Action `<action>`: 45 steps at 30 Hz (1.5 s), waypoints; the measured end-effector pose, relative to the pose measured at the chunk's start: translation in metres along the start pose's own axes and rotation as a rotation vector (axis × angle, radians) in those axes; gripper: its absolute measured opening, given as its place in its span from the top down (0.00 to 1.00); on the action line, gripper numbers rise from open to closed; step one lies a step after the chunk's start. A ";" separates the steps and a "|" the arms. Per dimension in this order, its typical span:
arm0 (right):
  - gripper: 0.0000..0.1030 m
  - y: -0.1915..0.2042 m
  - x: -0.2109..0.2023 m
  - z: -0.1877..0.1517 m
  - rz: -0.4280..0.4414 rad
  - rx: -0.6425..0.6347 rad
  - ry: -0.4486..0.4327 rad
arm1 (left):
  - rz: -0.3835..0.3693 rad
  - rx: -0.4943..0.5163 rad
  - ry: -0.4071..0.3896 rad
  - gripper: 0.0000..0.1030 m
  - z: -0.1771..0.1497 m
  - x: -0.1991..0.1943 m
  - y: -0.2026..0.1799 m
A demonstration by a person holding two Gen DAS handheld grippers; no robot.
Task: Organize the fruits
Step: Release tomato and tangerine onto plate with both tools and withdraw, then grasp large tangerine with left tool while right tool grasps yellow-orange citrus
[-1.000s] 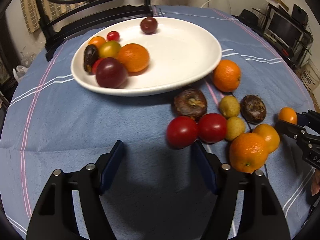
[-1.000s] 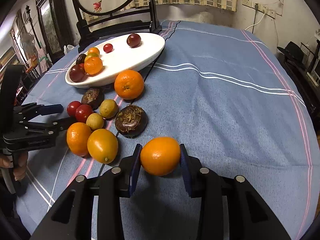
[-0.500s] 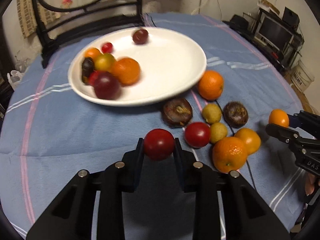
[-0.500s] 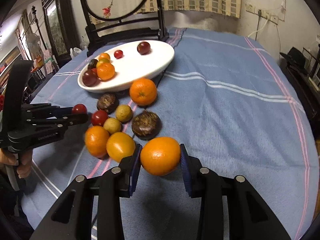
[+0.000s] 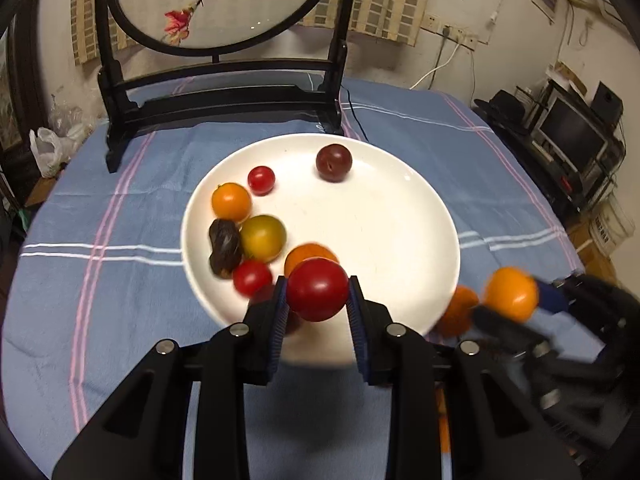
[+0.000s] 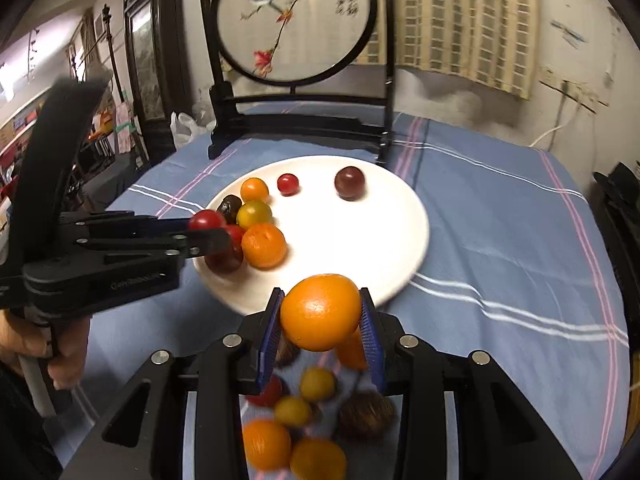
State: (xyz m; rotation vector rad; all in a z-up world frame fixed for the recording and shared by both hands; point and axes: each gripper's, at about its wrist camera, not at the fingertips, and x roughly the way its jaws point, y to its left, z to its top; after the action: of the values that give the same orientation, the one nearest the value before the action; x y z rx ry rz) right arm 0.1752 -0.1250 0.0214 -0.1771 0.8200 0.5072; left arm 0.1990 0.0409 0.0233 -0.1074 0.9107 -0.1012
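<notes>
Right wrist view: your right gripper (image 6: 320, 322) clamps an orange (image 6: 320, 312), your left gripper (image 5: 318, 306) a tomato (image 5: 317, 289); plate (image 5: 400, 240) partly filled, loose fruit (image 6: 296, 432) remains.

Red tomato (image 5: 317, 289): round, glossy, whole, clamped between two blue pads over the near rim of the white plate (image 5: 400, 240). Orange (image 6: 320, 312): round, bright, clamped between two blue pads just off the plate's near edge.

On the plate, left side: small orange fruit (image 5: 231, 201), cherry tomato (image 5: 261, 179), yellow-green tomato (image 5: 263, 237), dark wrinkled fruit (image 5: 225, 246), second red tomato (image 5: 252, 277), a mandarin (image 6: 264, 245) and a dark red fruit (image 6: 224, 260). Dark plum (image 5: 333, 162) sits alone at the far side.

On the blue cloth, near: blurred loose fruits (image 6: 304, 420), orange, yellow, red and brown.
</notes>
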 end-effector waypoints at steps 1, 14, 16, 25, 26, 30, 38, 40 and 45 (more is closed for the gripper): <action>0.64 0.002 0.005 0.002 -0.002 0.000 0.009 | -0.003 -0.004 0.003 0.73 0.003 0.004 0.000; 0.45 -0.013 0.043 0.007 -0.029 0.087 0.047 | 0.021 -0.113 0.009 0.38 0.025 0.047 0.005; 0.45 -0.015 0.037 0.004 -0.032 0.093 0.032 | 0.018 -0.101 0.012 0.38 0.022 0.044 0.003; 0.42 -0.031 0.003 -0.026 -0.032 0.130 0.024 | 0.015 -0.063 -0.003 0.28 -0.012 0.007 -0.012; 0.41 -0.034 -0.001 -0.031 -0.037 0.137 0.020 | 0.007 -0.056 0.000 0.27 -0.018 0.004 -0.014; 0.40 -0.044 -0.017 -0.054 -0.043 0.163 0.022 | -0.014 -0.021 0.019 0.27 -0.043 -0.008 -0.028; 0.36 -0.047 -0.045 -0.096 -0.045 0.148 0.017 | -0.048 0.034 0.041 0.20 -0.090 -0.028 -0.054; 0.36 -0.043 -0.050 -0.108 -0.054 0.124 0.023 | -0.060 0.042 0.050 0.20 -0.099 -0.031 -0.060; 0.36 -0.048 -0.058 -0.126 -0.054 0.140 0.028 | -0.072 0.088 0.071 0.19 -0.117 -0.030 -0.079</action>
State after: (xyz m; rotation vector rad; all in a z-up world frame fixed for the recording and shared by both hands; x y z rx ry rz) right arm 0.0833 -0.2306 -0.0232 -0.0766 0.8725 0.3958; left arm 0.0848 -0.0389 -0.0134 -0.0554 0.9725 -0.2127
